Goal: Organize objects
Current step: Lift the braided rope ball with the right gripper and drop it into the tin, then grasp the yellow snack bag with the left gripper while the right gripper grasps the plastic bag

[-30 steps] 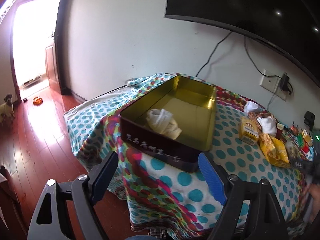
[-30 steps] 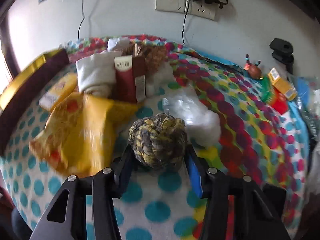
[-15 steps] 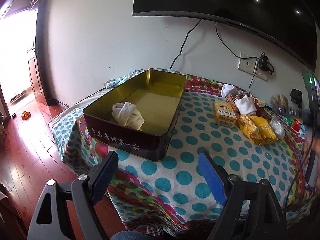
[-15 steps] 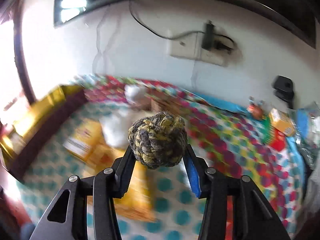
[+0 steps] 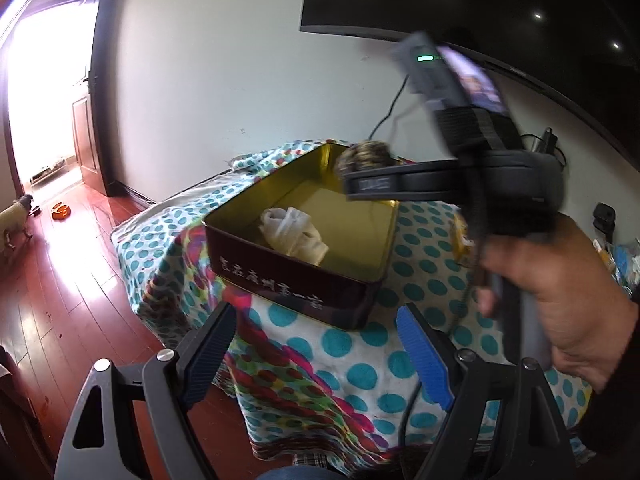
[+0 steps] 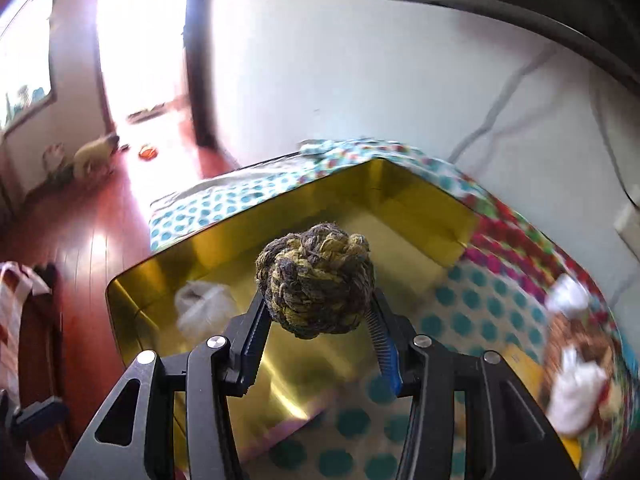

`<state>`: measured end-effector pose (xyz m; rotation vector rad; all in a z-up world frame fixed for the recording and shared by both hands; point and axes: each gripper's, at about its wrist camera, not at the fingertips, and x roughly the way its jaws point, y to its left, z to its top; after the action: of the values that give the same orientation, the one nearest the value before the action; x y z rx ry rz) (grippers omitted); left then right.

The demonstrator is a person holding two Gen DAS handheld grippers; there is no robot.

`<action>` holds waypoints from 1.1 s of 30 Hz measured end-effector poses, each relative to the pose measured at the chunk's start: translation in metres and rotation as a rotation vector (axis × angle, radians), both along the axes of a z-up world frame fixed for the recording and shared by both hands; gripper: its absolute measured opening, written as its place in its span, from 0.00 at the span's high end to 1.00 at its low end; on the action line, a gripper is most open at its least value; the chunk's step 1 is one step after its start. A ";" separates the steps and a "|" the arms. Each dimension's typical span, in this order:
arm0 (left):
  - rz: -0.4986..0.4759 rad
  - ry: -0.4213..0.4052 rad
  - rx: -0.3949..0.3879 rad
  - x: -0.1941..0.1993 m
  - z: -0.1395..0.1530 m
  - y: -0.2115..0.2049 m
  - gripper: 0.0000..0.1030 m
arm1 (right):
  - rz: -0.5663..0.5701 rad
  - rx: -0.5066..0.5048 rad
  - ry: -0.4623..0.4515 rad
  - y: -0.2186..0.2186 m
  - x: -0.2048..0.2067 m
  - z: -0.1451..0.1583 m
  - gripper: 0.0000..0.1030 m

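Note:
My right gripper (image 6: 316, 320) is shut on a yellow-and-grey knotted rope ball (image 6: 316, 280) and holds it in the air above the gold-lined tin box (image 6: 424, 200). In the left wrist view the same ball (image 5: 366, 156) and the right gripper (image 5: 352, 178) hang over the box's far end, with a hand (image 5: 560, 280) on the handle. A white rolled cloth (image 5: 294, 234) lies inside the tin box (image 5: 280, 284). My left gripper (image 5: 316, 356) is open with nothing between its fingers, low at the near side of the table.
The table wears a polka-dot cloth (image 5: 360, 376). White cloths and snack packets (image 6: 572, 364) lie on its right side. A TV (image 5: 480, 4) and cables hang on the wall behind. A small dog (image 5: 16, 220) and an orange bowl (image 5: 61, 211) are on the red wooden floor at left.
The right gripper lifted the rope ball off the cluttered side of the table and carried it left over the tin box. It now crosses the left wrist view. The left gripper stays open.

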<state>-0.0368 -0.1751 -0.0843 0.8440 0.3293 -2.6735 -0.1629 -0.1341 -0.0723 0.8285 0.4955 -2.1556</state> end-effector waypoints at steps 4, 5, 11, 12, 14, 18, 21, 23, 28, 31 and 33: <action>0.012 -0.024 0.030 -0.006 -0.006 -0.009 0.18 | 0.017 0.052 -0.019 -0.027 -0.010 -0.017 0.56; 0.013 -0.028 0.038 -0.006 -0.008 -0.010 0.18 | 0.020 0.057 -0.040 -0.030 -0.016 -0.023 0.56; 0.010 -0.035 0.051 -0.008 -0.011 -0.010 0.18 | 0.024 0.107 -0.062 -0.037 -0.021 -0.048 0.55; 0.011 -0.036 0.052 -0.008 -0.011 -0.010 0.18 | 0.032 0.116 -0.048 -0.038 -0.019 -0.050 0.55; 0.005 -0.037 0.045 -0.009 -0.011 -0.007 0.18 | 0.037 0.134 -0.046 -0.037 -0.023 -0.051 0.53; -0.006 -0.033 0.022 -0.008 -0.010 -0.002 0.18 | 0.032 0.170 -0.011 -0.036 -0.024 -0.049 0.50; -0.009 -0.005 0.000 -0.004 -0.006 0.000 0.18 | -0.046 0.064 0.123 -0.004 -0.015 -0.009 0.35; -0.021 0.013 -0.016 -0.002 -0.003 0.004 0.18 | -0.105 -0.055 0.176 0.041 -0.011 0.024 0.08; -0.045 0.020 -0.063 -0.007 -0.004 0.022 0.18 | -0.205 -0.220 0.078 0.119 -0.029 0.042 0.47; -0.083 0.039 -0.076 -0.002 -0.005 0.032 0.18 | -0.225 -0.164 0.060 0.118 -0.039 0.049 0.31; -0.110 0.018 -0.093 -0.008 -0.005 0.041 0.18 | -0.306 -0.123 0.145 0.146 -0.028 0.044 0.06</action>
<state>-0.0446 -0.1341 -0.0893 0.8328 0.1650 -2.7742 -0.1904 0.0122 -0.0287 0.7196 0.3189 -2.5127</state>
